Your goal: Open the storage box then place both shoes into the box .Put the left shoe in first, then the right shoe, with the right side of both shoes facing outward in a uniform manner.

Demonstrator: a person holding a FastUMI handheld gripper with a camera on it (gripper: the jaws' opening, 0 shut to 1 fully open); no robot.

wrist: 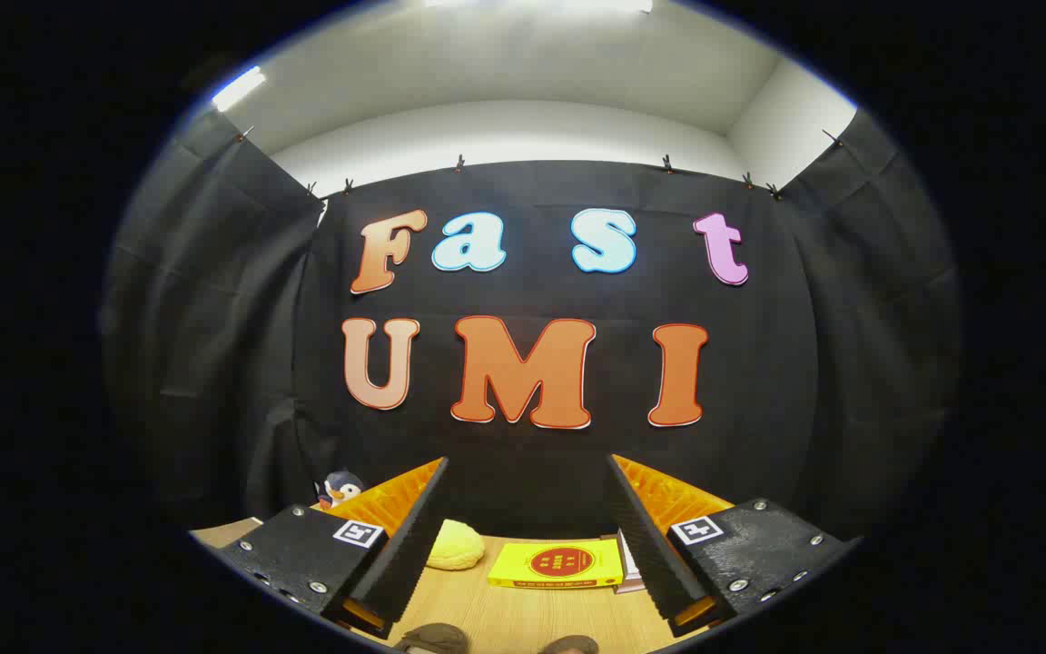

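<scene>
With my gripper [527,536] spread wide and empty, I see two dark shoe tips, one [432,638] left, one [570,645] right, just below my fingers on the wooden table [487,599]; probably light and soft, best pinched at the collar.

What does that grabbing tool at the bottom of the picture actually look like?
The gripper has two long black fingers with ribbed inner pads and orange ribbed plastic backing. Each sits on a rough black block studded with silver screws and bearing a small square black-and-white marker. No cables are visible.
</scene>
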